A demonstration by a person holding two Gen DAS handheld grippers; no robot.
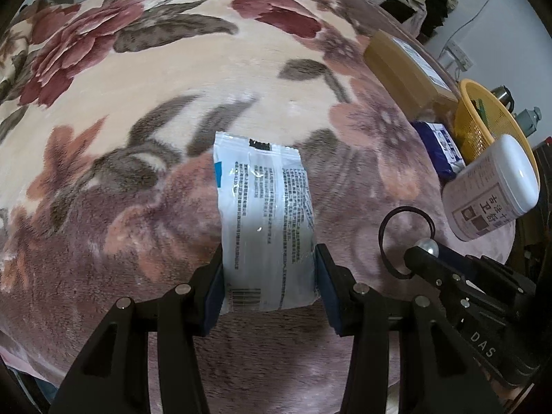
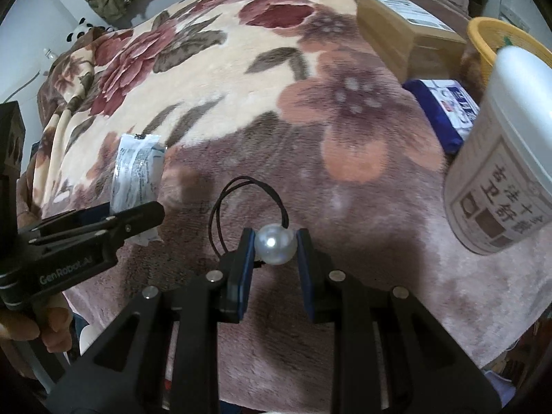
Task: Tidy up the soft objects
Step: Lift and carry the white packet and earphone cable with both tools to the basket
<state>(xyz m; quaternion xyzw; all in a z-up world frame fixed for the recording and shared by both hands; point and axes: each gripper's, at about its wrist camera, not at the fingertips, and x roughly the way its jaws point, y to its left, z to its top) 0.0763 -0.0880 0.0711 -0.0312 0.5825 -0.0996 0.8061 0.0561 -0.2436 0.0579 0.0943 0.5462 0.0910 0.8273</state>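
Both hands are mid-carry, each with one item already lifted above the bed. Nearest in the left wrist view, the left gripper has its blue pads pressed against the two long sides of a flat white plastic packet printed with small text and a barcode, which hangs clear over the plush floral blanket in cream, rose and mauve. Just to its right, the right gripper pinches a white pearl bead whose thin black elastic hair loop curls up beyond the fingertips.

The step in hand looks like transport toward a drop-off. The likely goal is the yellow perforated plastic basket at the far right edge, though distortion there leaves it unclear how much room is inside.

The next move calls for clearing the white lidded cylindrical tub with a printed label, which stands near the right gripper and before the basket. Behind it lie a dark blue soft pack and a tan cardboard box. The blanket's centre and left offer wide open room; the right edge is crowded and falls away.
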